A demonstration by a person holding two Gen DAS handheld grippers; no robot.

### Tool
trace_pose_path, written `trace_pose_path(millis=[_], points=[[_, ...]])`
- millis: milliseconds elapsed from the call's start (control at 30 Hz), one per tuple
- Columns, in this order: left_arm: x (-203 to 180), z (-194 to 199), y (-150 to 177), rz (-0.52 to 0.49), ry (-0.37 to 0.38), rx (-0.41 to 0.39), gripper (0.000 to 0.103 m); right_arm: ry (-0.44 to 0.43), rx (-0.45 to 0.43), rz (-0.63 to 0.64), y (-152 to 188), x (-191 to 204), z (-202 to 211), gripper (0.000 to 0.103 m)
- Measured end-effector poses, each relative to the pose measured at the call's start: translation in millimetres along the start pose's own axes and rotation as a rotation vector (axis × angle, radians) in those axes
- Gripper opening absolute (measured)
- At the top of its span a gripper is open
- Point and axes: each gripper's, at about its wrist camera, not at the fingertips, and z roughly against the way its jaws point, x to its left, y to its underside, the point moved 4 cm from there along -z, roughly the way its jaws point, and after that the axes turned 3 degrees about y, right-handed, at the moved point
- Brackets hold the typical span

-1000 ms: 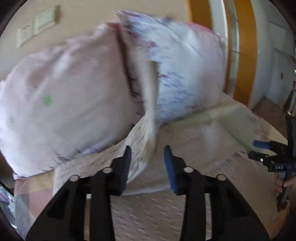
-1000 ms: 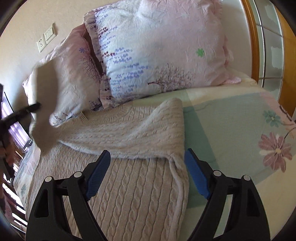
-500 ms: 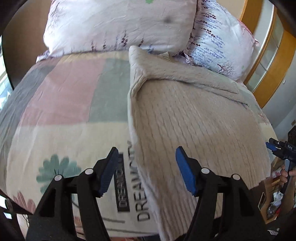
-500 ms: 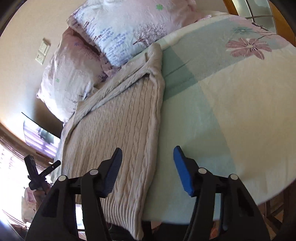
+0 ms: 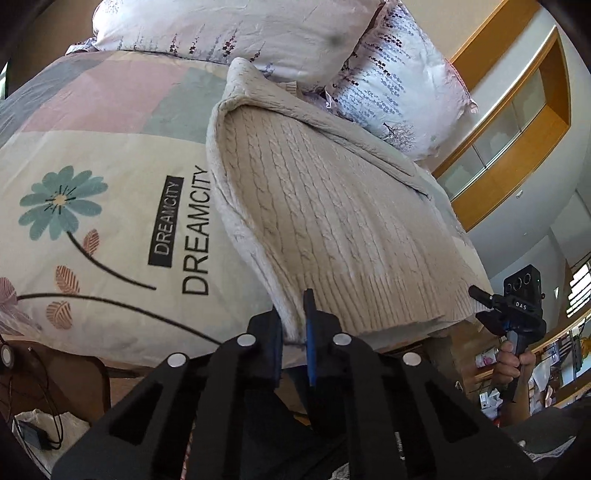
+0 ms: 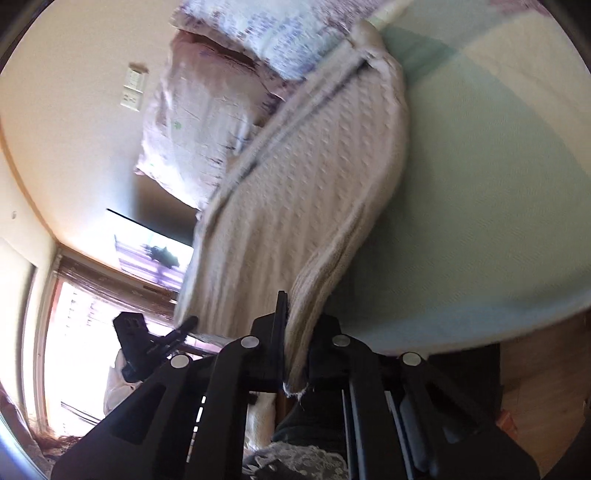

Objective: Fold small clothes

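A beige cable-knit sweater lies flat on the bed, sleeves folded across its top by the pillows. My left gripper is shut on the sweater's left bottom hem corner at the bed's near edge. My right gripper is shut on the sweater's right bottom hem corner. In the left wrist view the right gripper shows at the far right, past the hem. In the right wrist view the left gripper shows at the lower left.
Two floral pillows lie against the wall behind the sweater. The bedspread has flower prints and the word DREAMCITY. A wooden cabinet stands to the right. A window is at the left in the right wrist view.
Both grippers dropped from open above the sweater to the bed's near edge. Each closed on a bottom hem corner. The right wrist view has tilted and blurred.
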Motion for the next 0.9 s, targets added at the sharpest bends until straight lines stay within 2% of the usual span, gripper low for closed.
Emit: trace_pose_path(millis=[100, 233, 300, 433, 500, 600, 633, 667, 700, 733, 767, 900], points=[[-3, 8, -38, -0.002, 0.05, -0.062, 0.007, -0.074, -0.094, 0.049, -33, 28, 11, 0.008], [1, 18, -131, -0.037, 0.016, -0.215, 0.007, -0.171, -0.232, 0.072, -104, 56, 17, 0.008], [4, 7, -181, -0.056, -0.031, -0.266, 0.007, -0.165, -0.29, 0.088, -144, 62, 10, 0.008], [11, -47, -266, -0.054, -0.088, -0.278, 0.007, -0.137, -0.37, 0.046, -220, 42, -13, 0.008], [19, -89, -298, -0.065, -0.139, -0.256, 0.009, -0.063, -0.39, -0.02, -264, 20, -46, 0.008], [46, -135, -312, 0.0, -0.215, -0.17, 0.029, 0.139, -0.326, -0.081, -296, -19, -96, 0.016], [57, -137, -311, 0.043, -0.208, -0.17, 0.049, 0.171, -0.306, -0.108, -299, -30, -104, 0.027], [65, -131, -308, 0.071, -0.186, -0.191, 0.059, 0.154, -0.323, -0.13, -299, -40, -103, 0.046], [71, -123, -302, 0.083, -0.163, -0.212, 0.07, 0.132, -0.359, -0.125, -298, -43, -98, 0.058], [76, -118, -298, 0.085, -0.145, -0.212, 0.071, 0.13, -0.42, -0.098, -296, -46, -87, 0.081], [82, -116, -291, 0.092, -0.133, -0.188, 0.071, 0.138, -0.449, -0.088, -296, -46, -81, 0.086], [99, -126, -268, 0.173, -0.01, -0.082, 0.068, 0.115, -0.496, -0.017, -297, -34, -61, 0.087]])
